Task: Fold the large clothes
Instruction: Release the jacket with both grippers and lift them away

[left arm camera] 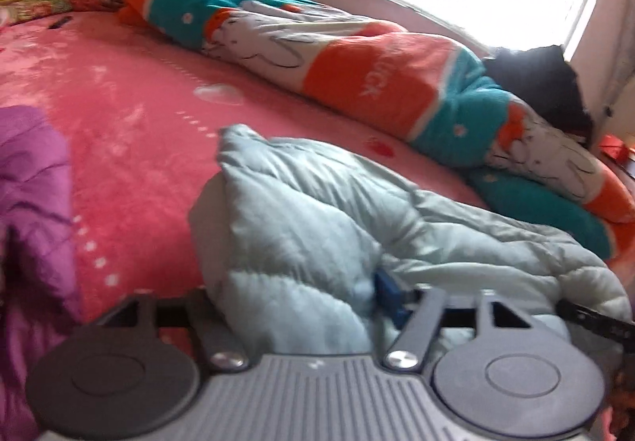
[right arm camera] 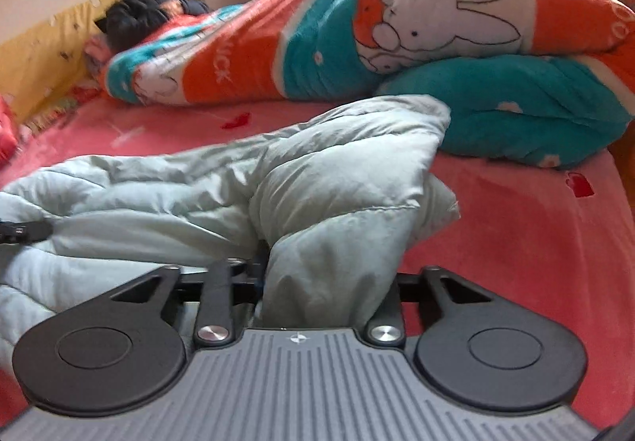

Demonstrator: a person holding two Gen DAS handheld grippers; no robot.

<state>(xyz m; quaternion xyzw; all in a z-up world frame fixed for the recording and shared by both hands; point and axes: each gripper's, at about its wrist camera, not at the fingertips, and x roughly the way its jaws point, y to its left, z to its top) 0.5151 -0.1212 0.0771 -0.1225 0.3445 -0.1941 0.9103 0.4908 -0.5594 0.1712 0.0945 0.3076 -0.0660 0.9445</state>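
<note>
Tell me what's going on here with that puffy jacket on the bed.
A person with a handheld gripper in each hand is folding a pale blue puffer jacket on a pink bedspread. The jacket lies bunched, with a fold of it between the fingers of the left gripper and another between those of the right gripper. A rolled rabbit-print blanket lies behind, and someone sits at the headboard.

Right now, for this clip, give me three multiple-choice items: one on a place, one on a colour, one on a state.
1. Where does the pale blue puffer jacket lie?
A on the pink bedsheet
B on the floor
C on a chair

2. What colour is the garment at the left edge of the left wrist view?
A green
B purple
C white

3. How is the rabbit-print blanket?
A spread flat
B hung up
C bunched in a long roll

Key: 1 A, pink sheet shows all around it; 2 B, purple quilted fabric; 3 C, it lies heaped along the bed's far side.
</note>
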